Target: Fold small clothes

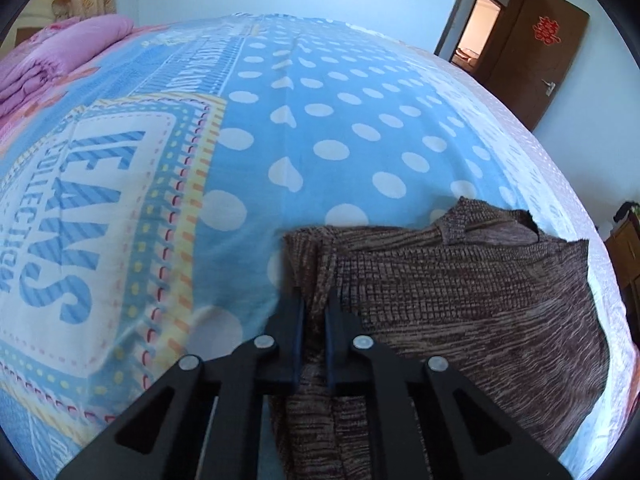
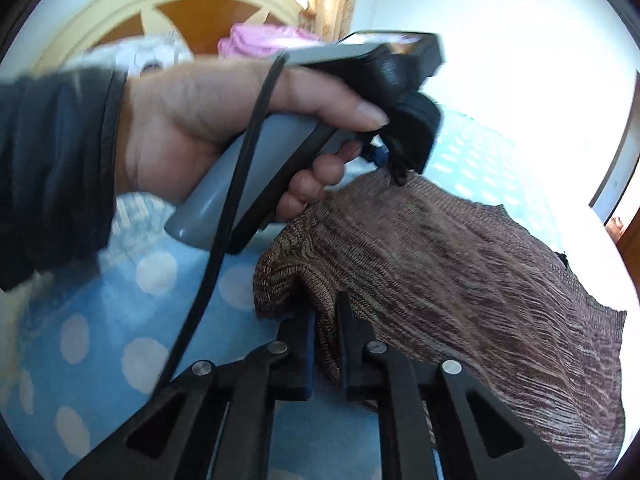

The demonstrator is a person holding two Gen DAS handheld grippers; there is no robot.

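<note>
A brown knitted garment (image 1: 460,300) lies on the blue dotted bed sheet (image 1: 340,120), spread to the right in the left wrist view. My left gripper (image 1: 314,304) is shut on the garment's left edge, fabric pinched between its blue pads. In the right wrist view the same garment (image 2: 460,264) is lifted and draped. My right gripper (image 2: 326,316) is shut on a folded edge of it. The person's hand (image 2: 224,116) holds the left gripper's grey handle above, its tip gripping the garment's upper edge.
A pink folded quilt (image 1: 52,60) lies at the bed's far left corner. A brown door (image 1: 536,52) stands open at the back right. A wooden headboard (image 2: 180,4) and pink bedding (image 2: 264,40) show in the right wrist view.
</note>
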